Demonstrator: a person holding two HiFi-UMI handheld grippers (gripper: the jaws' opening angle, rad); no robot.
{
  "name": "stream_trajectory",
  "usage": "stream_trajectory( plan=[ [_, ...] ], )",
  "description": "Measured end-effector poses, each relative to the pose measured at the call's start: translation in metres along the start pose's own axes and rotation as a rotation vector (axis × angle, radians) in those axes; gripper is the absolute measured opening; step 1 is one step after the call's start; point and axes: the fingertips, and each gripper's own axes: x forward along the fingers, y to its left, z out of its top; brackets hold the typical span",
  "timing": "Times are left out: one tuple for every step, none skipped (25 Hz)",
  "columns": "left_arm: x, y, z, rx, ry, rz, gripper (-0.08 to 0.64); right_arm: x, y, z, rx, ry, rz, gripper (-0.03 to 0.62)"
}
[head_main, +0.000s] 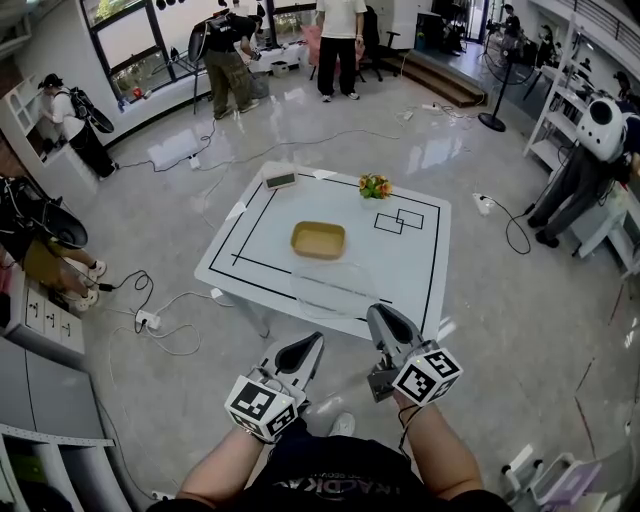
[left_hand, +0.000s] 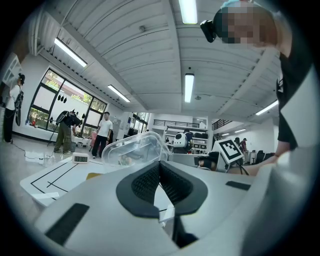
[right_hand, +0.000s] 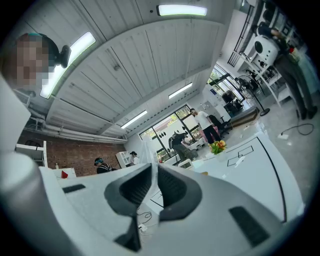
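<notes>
Left gripper view: left hand-held gripper (left_hand: 160, 164), jaws drawn together with the tips at the near corner of a clear plastic container (left_hand: 134, 149). They seem to pinch its thin rim, probably because that is the only flat edge such a shell offers.

Right gripper view: right hand-held gripper (right_hand: 151, 169), jaws closed on a thin translucent sheet that rises between the pads. This is the same container's rim, seen edge-on.

Head view:
- Both hand-held grippers reach forward side by side from the person's forearms, meeting the container at its near side. Holding it at two points likely keeps so flimsy a piece from twisting or sagging.
- The container is at the near edge of the white tabletop (head_main: 420, 262), open side not readable. I cannot tell whether it rests there or hangs just above.
- A shallow tan tray (head_main: 318, 240) lies just beyond the container, inside the black-lined rectangle near the tabletop's middle.
- A small bunch of flowers (head_main: 375, 186) stands at the far edge, well apart from the tray.
- A small digital timer (head_main: 280, 181) sits at the far left corner, outside the black line.
- Two small outlined boxes (head_main: 399, 221) are marked on the tabletop to the right of the tray.
- A power strip (head_main: 147, 320) with trailing cables lies on the floor to the left.
- Several persons (head_main: 340, 45) stand at the room's far side.
</notes>
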Motion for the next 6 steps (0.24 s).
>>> stream_trajectory(
  plan=[
    [-0.0002,-0.0001,0.0001,0.000,0.001,0.000,0.005,-0.0001,0.0003,0.0005,-0.001,0.000,0.000,0.041],
    [-0.0002,-0.0003,0.0002,0.000,0.001,0.001,0.005,-0.0003,0.0006,0.0010,-0.003,0.001,0.000,0.041],
    [-0.0002,-0.0008,0.0003,0.001,0.001,0.001,0.005,-0.0006,0.0007,0.0014,-0.004,0.001,0.000,0.041],
    [-0.0002,-0.0013,0.0004,0.002,0.001,0.000,0.005,-0.0010,0.0006,0.0016,-0.004,0.001,-0.001,0.041],
    [-0.0002,-0.0018,0.0005,0.003,0.001,0.000,0.005,-0.0014,0.0004,0.0018,-0.004,0.001,-0.001,0.041],
    [-0.0002,-0.0023,0.0006,0.004,0.001,-0.001,0.005,-0.0018,0.0001,0.0019,-0.003,0.001,-0.002,0.040]
  ],
)
